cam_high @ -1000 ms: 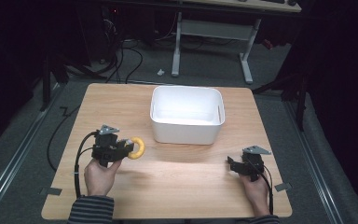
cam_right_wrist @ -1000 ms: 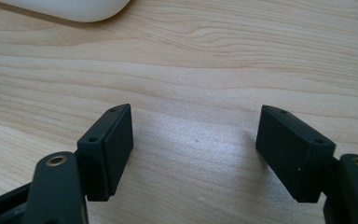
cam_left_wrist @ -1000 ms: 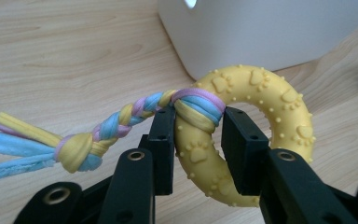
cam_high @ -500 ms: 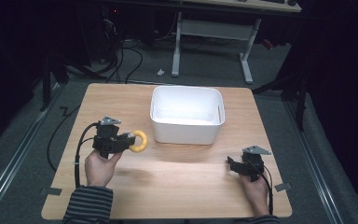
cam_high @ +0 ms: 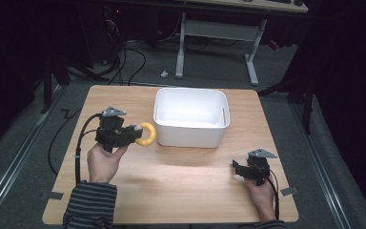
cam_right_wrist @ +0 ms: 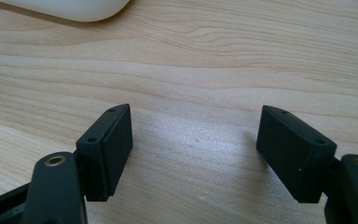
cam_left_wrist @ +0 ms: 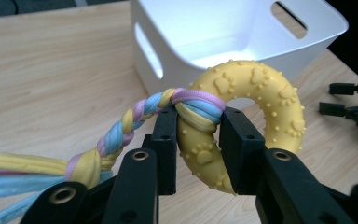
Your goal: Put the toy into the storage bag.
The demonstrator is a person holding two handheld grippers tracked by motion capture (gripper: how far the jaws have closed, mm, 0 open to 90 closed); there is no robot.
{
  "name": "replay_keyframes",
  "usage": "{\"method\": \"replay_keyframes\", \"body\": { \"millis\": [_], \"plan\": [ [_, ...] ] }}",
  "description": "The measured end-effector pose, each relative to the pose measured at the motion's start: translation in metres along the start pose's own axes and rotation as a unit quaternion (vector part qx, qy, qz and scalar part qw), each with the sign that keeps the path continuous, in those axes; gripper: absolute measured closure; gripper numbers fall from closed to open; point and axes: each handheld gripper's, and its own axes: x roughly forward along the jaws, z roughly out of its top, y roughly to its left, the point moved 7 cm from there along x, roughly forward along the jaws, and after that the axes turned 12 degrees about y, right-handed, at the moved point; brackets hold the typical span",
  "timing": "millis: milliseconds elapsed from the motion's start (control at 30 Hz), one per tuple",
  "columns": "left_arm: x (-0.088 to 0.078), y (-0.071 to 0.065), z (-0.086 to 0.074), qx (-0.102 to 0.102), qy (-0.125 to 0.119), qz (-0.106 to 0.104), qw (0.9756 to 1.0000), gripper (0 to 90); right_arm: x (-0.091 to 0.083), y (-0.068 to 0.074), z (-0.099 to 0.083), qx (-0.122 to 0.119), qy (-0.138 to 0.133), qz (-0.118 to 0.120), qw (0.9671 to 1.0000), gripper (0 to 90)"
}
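Left gripper [cam_high: 136,130] has its fingers [cam_left_wrist: 242,140] clamped on the yellow ring toy [cam_high: 147,134], just left of the white bin [cam_high: 191,139], near its front-left corner. The bite sits right at the knot where the braided rope [cam_left_wrist: 121,128] ties onto the ring, probably because that's the thickest, least slippery spot and it keeps ring and rope moving as one. The rope tail trails back along the gripper toward the hand rather than dangling forward, so it shouldn't snag the bin rim. In the left gripper view the ring sits at about the bin's rim height with the bin's open top beyond it; reads as staging for a drop into the bin.

Right gripper [cam_high: 240,169] is parked low over the counter [cam_high: 186,191], in front of the bin and off its right corner, well apart from the toy. Its fingers [cam_right_wrist: 109,149] stand wide with nothing between them, only bare wood beneath. Likely idle, kept clear of the left side's path.
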Motion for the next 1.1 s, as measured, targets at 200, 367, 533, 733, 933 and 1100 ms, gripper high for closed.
{"method": "replay_keyframes", "body": {
  "millis": [200, 367, 533, 733, 933, 1100],
  "plan": [
    [-0.004, -0.018, 0.021, 0.023, -0.001, -0.008, 0.9997, 68.3, 0.000, 0.000, 0.000, 0.001, 0.000, 0.000, 1.0000, 27.3],
    [-0.006, -0.033, 0.034, 0.047, 0.004, -0.009, 0.9989, 68.3, 0.000, 0.000, -0.001, 0.000, 0.001, 0.000, 1.0000, 27.2],
    [-0.007, -0.040, 0.046, 0.057, 0.006, -0.010, 0.9983, 68.3, 0.000, 0.000, -0.001, 0.000, 0.001, 0.000, 1.0000, 27.2],
    [-0.008, -0.048, 0.055, 0.063, 0.007, -0.023, 0.9977, 68.3, 0.000, 0.000, -0.001, 0.000, 0.001, 0.000, 1.0000, 27.2],
    [-0.007, -0.049, 0.060, 0.062, 0.006, -0.028, 0.9976, 68.3, 0.000, 0.000, -0.001, 0.000, 0.001, 0.000, 1.0000, 27.1],
    [-0.004, -0.047, 0.065, 0.062, 0.008, -0.026, 0.9977, 68.3, 0.000, 0.000, -0.001, 0.000, 0.001, 0.000, 1.0000, 27.1]
  ]
}}
